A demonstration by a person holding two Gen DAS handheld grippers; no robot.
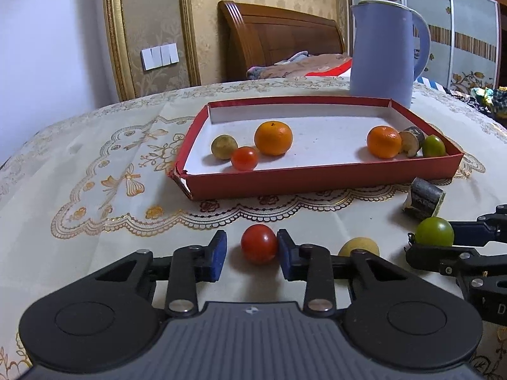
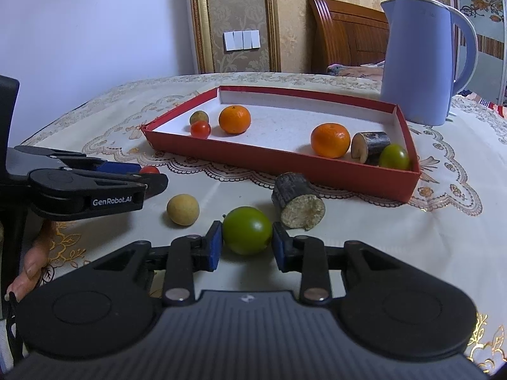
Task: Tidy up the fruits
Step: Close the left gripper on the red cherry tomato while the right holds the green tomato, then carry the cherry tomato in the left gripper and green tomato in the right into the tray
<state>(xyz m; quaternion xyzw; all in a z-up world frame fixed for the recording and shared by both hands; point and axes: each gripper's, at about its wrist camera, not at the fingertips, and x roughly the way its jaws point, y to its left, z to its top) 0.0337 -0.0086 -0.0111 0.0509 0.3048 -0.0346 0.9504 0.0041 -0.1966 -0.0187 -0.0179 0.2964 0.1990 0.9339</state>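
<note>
A red cherry tomato (image 1: 259, 243) lies on the tablecloth between the blue pads of my left gripper (image 1: 252, 247). The right pad touches it and a gap shows at the left pad, so this gripper is open. My right gripper (image 2: 246, 240) is shut on a green round fruit (image 2: 247, 229), with both pads against its sides. A red cardboard box (image 1: 317, 180) beyond them holds two oranges, a red tomato, a brownish fruit, a green fruit and a cut stalk piece. From the right wrist view the left gripper (image 2: 155, 177) shows at the left.
A pale yellow round fruit (image 2: 183, 209) and a dark cut stalk piece (image 2: 298, 199) lie on the cloth between the grippers and the box. A blue jug (image 2: 418, 63) stands behind the box's right corner. A person's hand (image 2: 31, 259) shows at the lower left.
</note>
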